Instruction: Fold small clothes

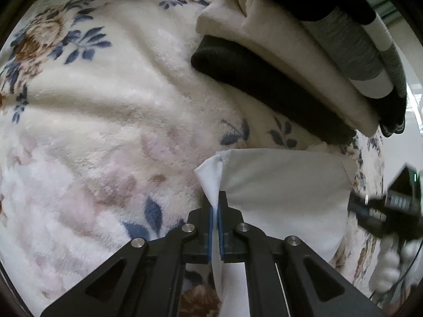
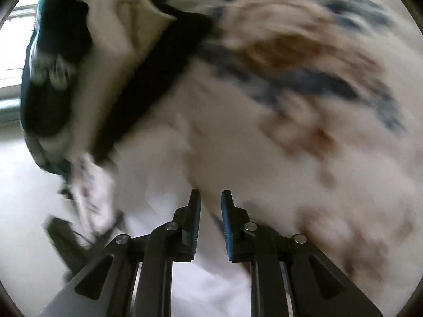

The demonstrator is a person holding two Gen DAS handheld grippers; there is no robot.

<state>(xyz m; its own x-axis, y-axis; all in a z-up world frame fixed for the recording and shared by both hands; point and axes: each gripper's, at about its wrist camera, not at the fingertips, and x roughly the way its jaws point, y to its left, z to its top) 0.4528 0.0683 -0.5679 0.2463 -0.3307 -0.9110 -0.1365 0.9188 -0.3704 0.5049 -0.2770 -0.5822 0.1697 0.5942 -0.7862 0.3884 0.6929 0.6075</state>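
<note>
Two tools: left tool (image 1: 217, 206) pinches a white cloth (image 1: 285, 185) on the floral blanket (image 1: 105, 121); right tool (image 2: 210, 198) stands narrowly parted, empty; folded clothes (image 1: 277, 60) stacked nearby.

A stack of folded clothes (image 1: 277, 60) lies on the blanket (image 1: 100, 111) at two o'clock; the small cloth (image 1: 285, 185) lies just before it, at four o'clock.

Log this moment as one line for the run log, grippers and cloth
left gripper: shut on white cloth | right gripper: open, nothing between pads, view blurred | folded stack: on floral blanket
</note>
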